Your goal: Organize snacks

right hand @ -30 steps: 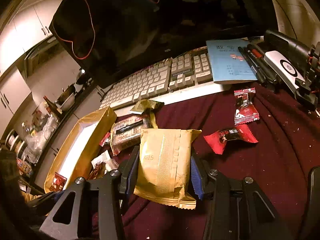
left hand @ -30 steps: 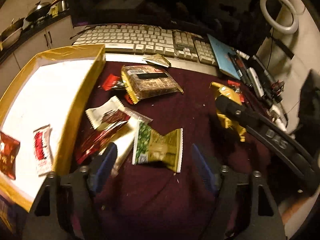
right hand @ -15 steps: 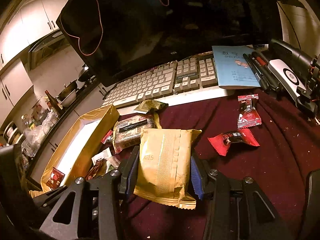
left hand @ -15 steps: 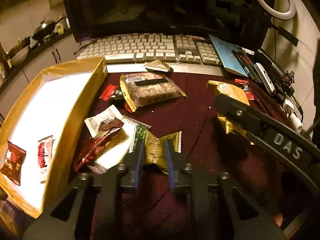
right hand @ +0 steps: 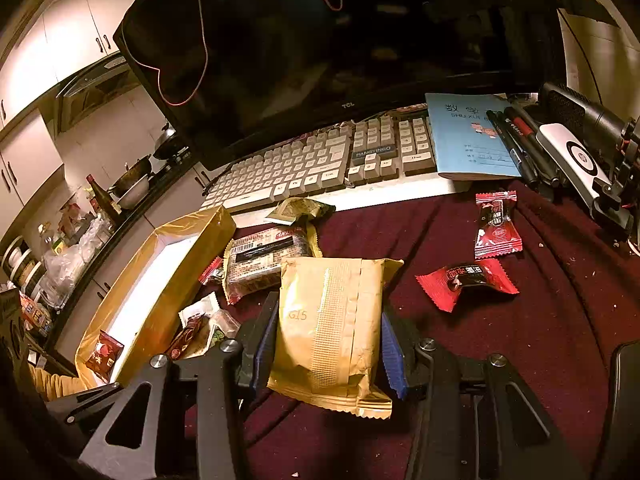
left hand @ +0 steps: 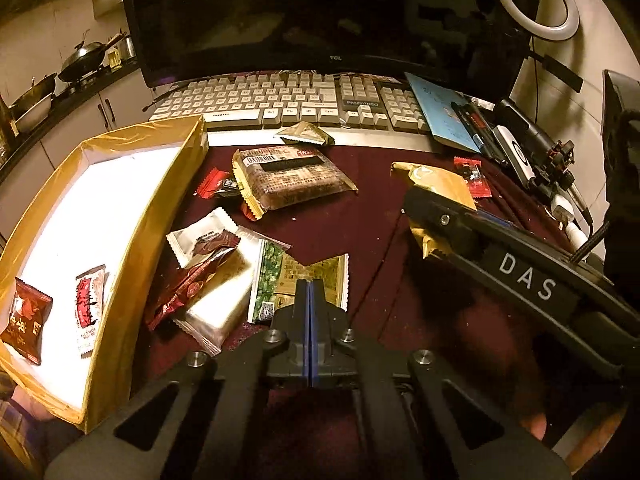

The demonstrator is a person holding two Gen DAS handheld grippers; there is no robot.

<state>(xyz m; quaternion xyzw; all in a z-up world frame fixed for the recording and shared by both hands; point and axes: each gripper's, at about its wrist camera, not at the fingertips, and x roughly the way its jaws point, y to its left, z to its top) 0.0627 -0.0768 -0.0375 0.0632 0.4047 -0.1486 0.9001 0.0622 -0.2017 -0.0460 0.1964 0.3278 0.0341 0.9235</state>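
Note:
My left gripper [left hand: 309, 286] is shut, pinching the near edge of a green and gold snack packet [left hand: 300, 276] on the maroon cloth. Beside it lie a silver packet [left hand: 218, 300], a dark red packet [left hand: 188, 284] and a white packet [left hand: 196, 236]. A gold-walled box [left hand: 148, 216] at left holds two small red snacks [left hand: 26, 320]. My right gripper [right hand: 326, 344] is shut on a gold packet [right hand: 332, 320], held above the cloth; it also shows in the left wrist view [left hand: 436, 188]. Two red candies [right hand: 468, 280] lie to its right.
A large brown cracker packet [left hand: 288, 180] and a small gold sachet [left hand: 304, 134] lie near the keyboard [left hand: 280, 100]. A dark monitor [right hand: 320, 40] stands behind. A blue notebook [right hand: 468, 140], pens and devices crowd the right side. A ring light [left hand: 536, 0] stands far right.
My left gripper has closed from wide open onto the green and gold packet's edge. My right gripper has kept hold of the gold packet, shifting only slightly.

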